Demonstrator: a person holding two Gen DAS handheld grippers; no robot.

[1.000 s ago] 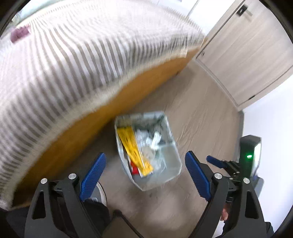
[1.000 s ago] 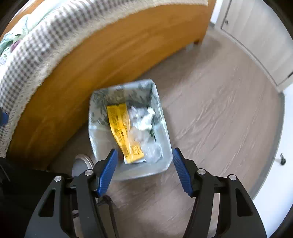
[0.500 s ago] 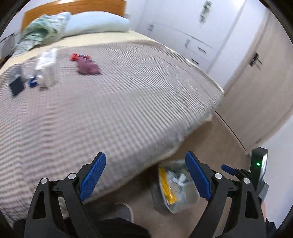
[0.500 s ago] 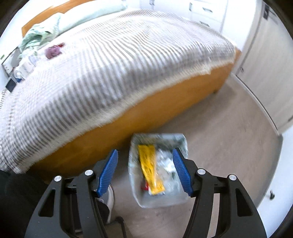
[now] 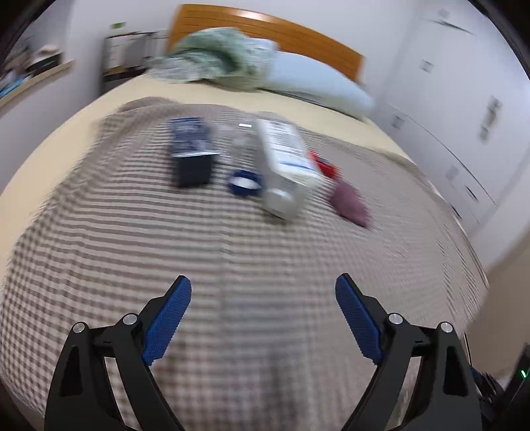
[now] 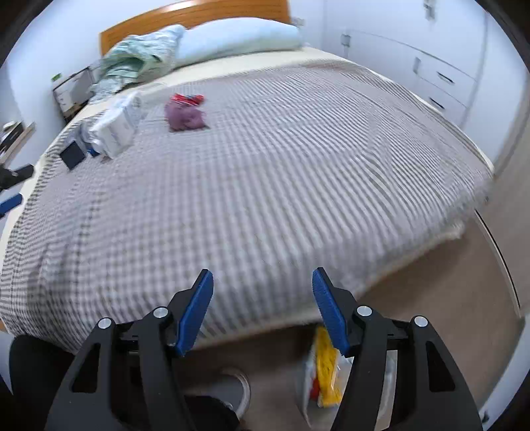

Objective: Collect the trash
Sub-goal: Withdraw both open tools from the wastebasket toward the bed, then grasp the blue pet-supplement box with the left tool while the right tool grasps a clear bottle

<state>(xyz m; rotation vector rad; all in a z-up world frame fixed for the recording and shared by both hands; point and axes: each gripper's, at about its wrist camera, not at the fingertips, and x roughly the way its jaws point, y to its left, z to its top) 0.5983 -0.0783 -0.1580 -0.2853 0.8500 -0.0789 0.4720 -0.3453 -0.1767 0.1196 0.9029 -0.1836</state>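
Loose items lie far up on the checked bedspread (image 5: 232,258): a dark blue box (image 5: 192,152), a blue ring-shaped lid (image 5: 245,183), a white carton (image 5: 286,162), a red wrapper (image 5: 323,165) and a crumpled purple wad (image 5: 349,204). My left gripper (image 5: 263,298) hangs open over the bed, well short of them, nothing between its fingers. My right gripper (image 6: 261,291) is open and empty above the bed's foot edge. It also sees the carton (image 6: 116,127), purple wad (image 6: 185,117) and red wrapper (image 6: 187,98). The grey trash bin (image 6: 309,374) with a yellow wrapper (image 6: 326,368) stands on the floor below it.
A pale blue pillow (image 6: 238,38) and a bunched green cloth (image 6: 139,58) lie at the wooden headboard (image 5: 265,25). White drawers and cupboards (image 6: 440,79) line the right wall. A shoe (image 6: 237,386) shows on the floor near the bin. A shelf (image 5: 33,79) runs on the left.
Both grippers have risen and swung from the floor bin up over the bed. The bin has dropped to the bottom of the right view and left the left view; the bed's items have come into sight.
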